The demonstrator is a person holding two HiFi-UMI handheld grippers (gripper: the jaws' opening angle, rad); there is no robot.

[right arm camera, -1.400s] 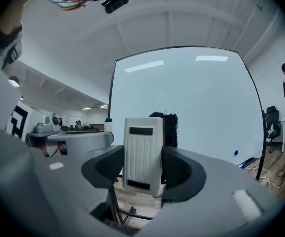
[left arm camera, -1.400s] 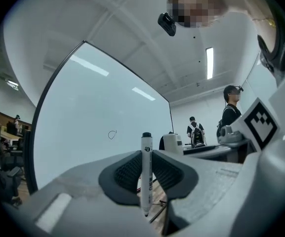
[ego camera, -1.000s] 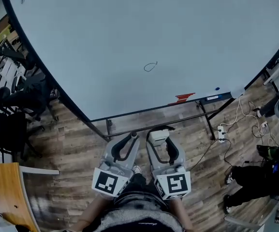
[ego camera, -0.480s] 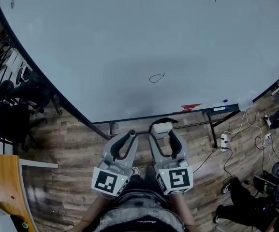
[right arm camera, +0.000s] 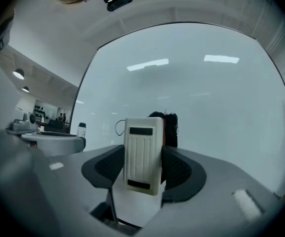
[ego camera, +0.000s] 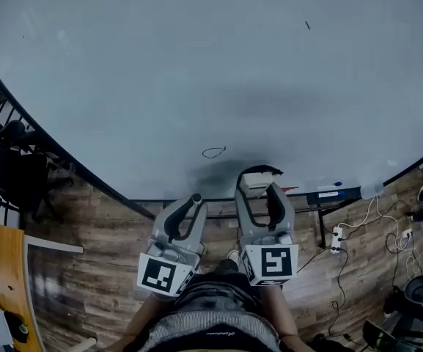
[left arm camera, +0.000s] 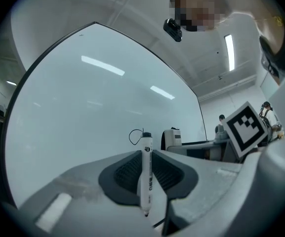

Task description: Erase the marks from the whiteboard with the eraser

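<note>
Eraser (right arm camera: 143, 154) sits upright in the right gripper (ego camera: 259, 188), jaws shut on its two sides, pale plastic back toward the camera, dark felt on the far side toward the whiteboard (ego camera: 196, 64). Left gripper (ego camera: 193, 202) is closed on a marker (left arm camera: 145, 174), jaws pinching its barrel. The only clear target is one small loop mark (ego camera: 213, 152) low on the board, just up and left of the eraser; they look apart, contact not confirmed. Likely risks: the loop is small, so a pass could slide beside it; pushing the felt on the board could twist the eraser in the side-only grip; the left gripper rides close beside the right, so if it drifts in, the marker could touch the board and add ink. Which end of the marker is the nib is unclear. The head view gives the layout, with both grippers below the board's lower edge and a tiny speck higher up. It hides what the left gripper holds; only the left gripper view shows the marker, and only the right gripper view shows the eraser's felt.
</note>
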